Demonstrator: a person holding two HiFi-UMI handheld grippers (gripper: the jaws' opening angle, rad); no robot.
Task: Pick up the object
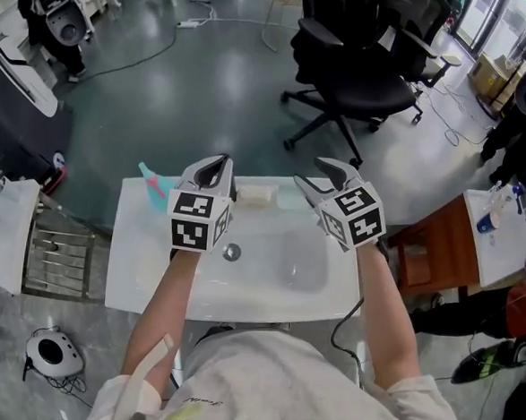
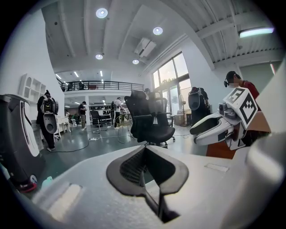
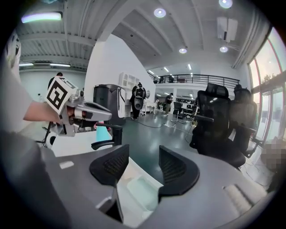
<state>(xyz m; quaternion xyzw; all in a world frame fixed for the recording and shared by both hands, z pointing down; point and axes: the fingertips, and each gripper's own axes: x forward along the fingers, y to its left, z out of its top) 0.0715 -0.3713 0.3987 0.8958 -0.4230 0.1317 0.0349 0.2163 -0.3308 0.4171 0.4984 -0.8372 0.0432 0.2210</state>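
Overhead, left gripper (image 1: 218,163) shows fingers together, right gripper (image 1: 319,176) fingers wide and empty (teal item (image 1: 154,191) half-hidden).

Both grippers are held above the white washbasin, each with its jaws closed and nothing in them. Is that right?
Not quite. The right gripper has its jaws apart, not closed; the right gripper view shows the gap, with nothing between the pads. The rest stands: both are above the white washbasin, and the left gripper is closed and empty.
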